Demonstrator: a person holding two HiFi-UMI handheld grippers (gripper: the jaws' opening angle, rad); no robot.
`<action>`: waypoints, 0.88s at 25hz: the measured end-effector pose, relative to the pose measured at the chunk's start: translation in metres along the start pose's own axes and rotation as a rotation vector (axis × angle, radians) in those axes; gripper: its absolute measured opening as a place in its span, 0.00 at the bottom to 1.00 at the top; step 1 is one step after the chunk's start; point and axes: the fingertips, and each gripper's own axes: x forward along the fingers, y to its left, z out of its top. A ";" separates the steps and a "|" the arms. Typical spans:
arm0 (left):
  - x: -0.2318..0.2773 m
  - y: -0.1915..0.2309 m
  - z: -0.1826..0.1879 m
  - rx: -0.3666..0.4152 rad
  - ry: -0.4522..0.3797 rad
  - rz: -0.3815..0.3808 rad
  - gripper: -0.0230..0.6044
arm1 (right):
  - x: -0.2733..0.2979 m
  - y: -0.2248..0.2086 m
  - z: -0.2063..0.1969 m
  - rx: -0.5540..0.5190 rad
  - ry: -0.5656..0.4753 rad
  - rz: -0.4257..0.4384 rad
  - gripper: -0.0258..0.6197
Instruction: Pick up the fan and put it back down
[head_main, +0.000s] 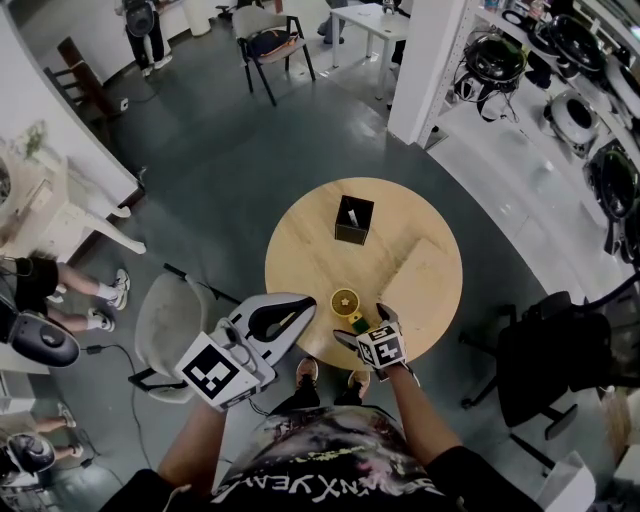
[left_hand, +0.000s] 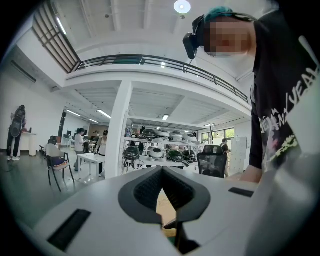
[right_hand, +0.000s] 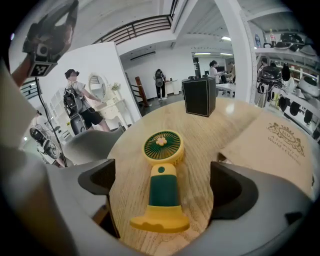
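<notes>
Near the table (head_main: 300, 245) edge, the fan (right_hand: 161, 187) lies flat inside the released right hand-held gripper (right_hand: 167, 189) — left hand-held gripper (left_hand: 161, 175) clenched.

Black box (head_main: 354, 220) and pale flat board (head_main: 425, 288), apart, on round wooden table (head_main: 300, 255)

Head view: right tool (head_main: 365, 328) covers most of the fan's (head_main: 346, 299) handle and base, left tool (head_main: 304, 306) hides the surface's (head_main: 300, 240) near-left edge.
</notes>
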 end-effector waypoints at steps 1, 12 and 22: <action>0.000 0.000 -0.001 -0.001 0.002 0.000 0.06 | 0.002 -0.001 -0.002 -0.001 0.008 -0.002 0.95; -0.004 -0.001 -0.001 -0.013 0.001 -0.003 0.06 | 0.011 -0.006 -0.019 -0.011 0.067 -0.020 0.95; -0.003 -0.002 -0.001 -0.019 -0.005 -0.013 0.06 | 0.016 -0.008 -0.025 -0.040 0.093 -0.051 0.95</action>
